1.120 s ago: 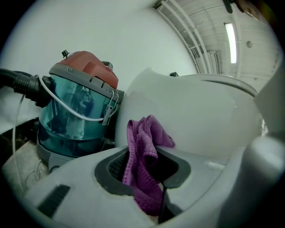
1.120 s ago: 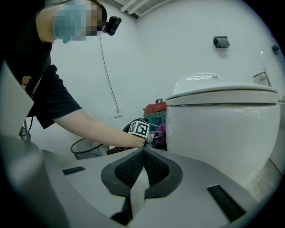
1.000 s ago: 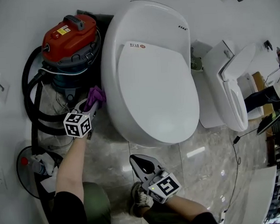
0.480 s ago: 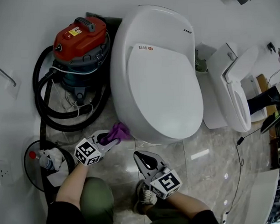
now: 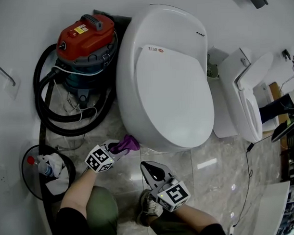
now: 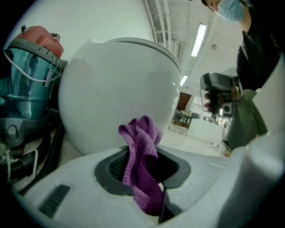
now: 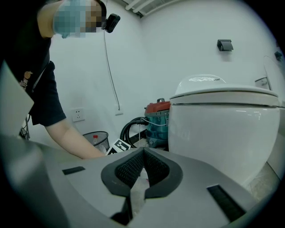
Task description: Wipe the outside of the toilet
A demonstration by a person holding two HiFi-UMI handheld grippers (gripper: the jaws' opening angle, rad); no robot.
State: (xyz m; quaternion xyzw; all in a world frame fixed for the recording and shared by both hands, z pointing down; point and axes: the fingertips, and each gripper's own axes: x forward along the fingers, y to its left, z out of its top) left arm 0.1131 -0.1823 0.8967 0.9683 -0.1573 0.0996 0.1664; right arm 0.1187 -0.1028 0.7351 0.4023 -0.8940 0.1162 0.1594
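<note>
A large white toilet [image 5: 165, 80] with its lid down fills the middle of the head view. My left gripper [image 5: 120, 147] is shut on a purple cloth [image 5: 126, 143] at the bowl's lower front left; in the left gripper view the purple cloth [image 6: 141, 164] hangs from the jaws, just short of the toilet's rounded side [image 6: 116, 93]. My right gripper [image 5: 150, 171] hovers shut and empty over the floor in front of the toilet [image 7: 227, 124], which the right gripper view shows at right.
A red and teal vacuum cleaner [image 5: 84, 42] with a black hose [image 5: 45, 113] stands left of the toilet. A black wire bin [image 5: 43, 171] holding rubbish sits at the lower left. A second white toilet [image 5: 245, 96] with raised lid is at right. A cable [image 5: 245, 174] lies on the tile floor.
My left gripper has carried the purple cloth from the toilet's left side, beside the vacuum cleaner, down and around to the bowl's front left. The right gripper has barely moved.
</note>
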